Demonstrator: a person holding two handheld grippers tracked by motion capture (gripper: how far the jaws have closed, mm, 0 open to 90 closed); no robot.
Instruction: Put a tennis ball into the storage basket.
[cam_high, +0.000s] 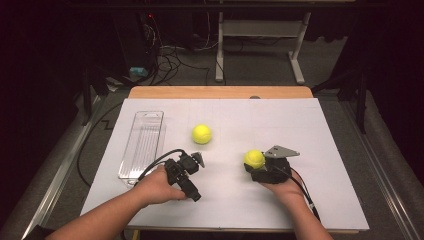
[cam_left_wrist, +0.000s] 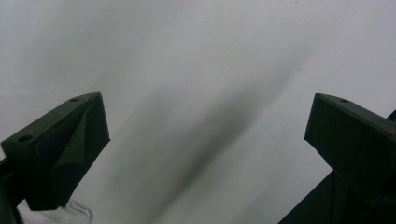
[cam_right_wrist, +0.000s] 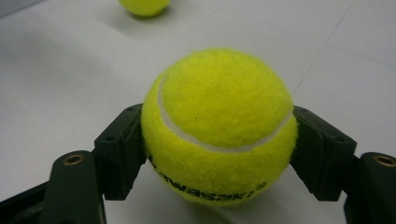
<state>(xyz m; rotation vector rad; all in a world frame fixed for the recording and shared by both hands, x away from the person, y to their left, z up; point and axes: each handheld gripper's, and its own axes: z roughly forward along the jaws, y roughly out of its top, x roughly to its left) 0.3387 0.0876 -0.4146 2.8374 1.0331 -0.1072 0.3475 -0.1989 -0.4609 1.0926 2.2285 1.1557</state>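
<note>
Tennis ball (cam_right_wrist: 218, 126) pinched between the jaws of the right gripper (cam_high: 256, 167), sitting low on the white surface (cam_high: 320, 130) toward the right side in the high view. Pads pressed against both flanks of the ball in the right gripper view, felt bulging a little above the jaws, brand lettering facing the camera. Looks like a solid, centred grab, ball not lifted yet as far as can be told.

Second tennis ball (cam_high: 201, 133) loose near the middle of the surface, well apart from the held one, also visible at the top of the right gripper view (cam_right_wrist: 144, 6). Clear plastic tray (cam_high: 142, 145) lying lengthwise on the left side, nothing in it.

Left gripper (cam_high: 196, 161) parked just right of the tray's near end, jaws spread wide with nothing between them, just bare surface and a corner of the tray (cam_left_wrist: 70, 212) in its own view.

Step in hand, by the look of it: the pick-up, grip just made. Next move probably calls for a lift straight up, then a carry leftward over to the tray, keeping clear of the loose ball and the left gripper on the way. Round and fuzzy, so should stay put under steady squeeze; could roll inside the tray once let go.
</note>
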